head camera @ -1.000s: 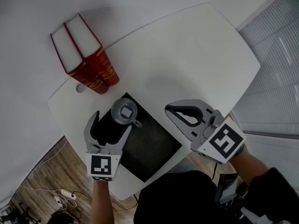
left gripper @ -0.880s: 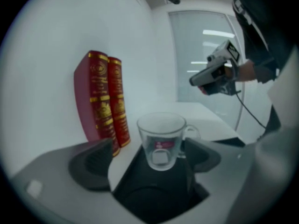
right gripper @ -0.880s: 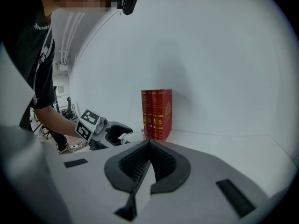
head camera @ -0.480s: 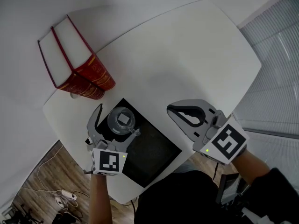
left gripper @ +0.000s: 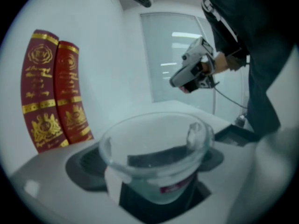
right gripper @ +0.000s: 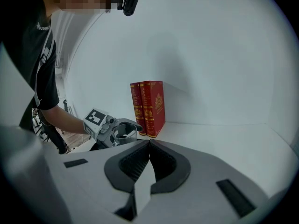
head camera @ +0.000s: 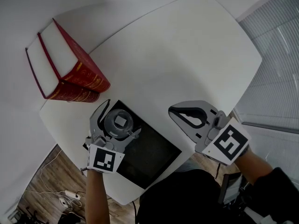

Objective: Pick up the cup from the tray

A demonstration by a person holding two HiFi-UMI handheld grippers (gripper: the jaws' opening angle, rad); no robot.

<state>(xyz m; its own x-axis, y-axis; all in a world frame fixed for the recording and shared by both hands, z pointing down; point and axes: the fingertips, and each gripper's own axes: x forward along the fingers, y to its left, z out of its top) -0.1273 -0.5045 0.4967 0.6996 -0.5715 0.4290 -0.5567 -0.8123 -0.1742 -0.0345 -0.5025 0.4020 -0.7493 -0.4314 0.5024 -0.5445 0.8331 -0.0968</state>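
Cup point(head camera: 119, 123) of clear glass, pictured upright on the black tray point(head camera: 154, 155) at lower left of the head view, near the tray's upper-left corner. Flanked on both sides by the spread jaws of the left gripper point(head camera: 122, 118), just drawn in a little from their widest. Pads close beside the rim, not seen clamping it; contact too fine to judge. Filled the lower centre of the left gripper view, rim nearly spanning the gap between the dark pads.

Right gripper point(head camera: 172, 110), caught right of centre in the head view, clenched on nothing, jaw tips met. Held over the white table point(head camera: 187, 55), just beside the tray's right corner and apart from the cup. Shown at upper right in the left gripper view, gripped in a hand.

Two red books point(head camera: 65, 76) with gilt lettering, stood side by side at upper left, gilt spines turned toward the tray, near its far corner. Wooden floor point(head camera: 51, 185) with cables at lower left, slatted blinds point(head camera: 275, 69) along the right edge.
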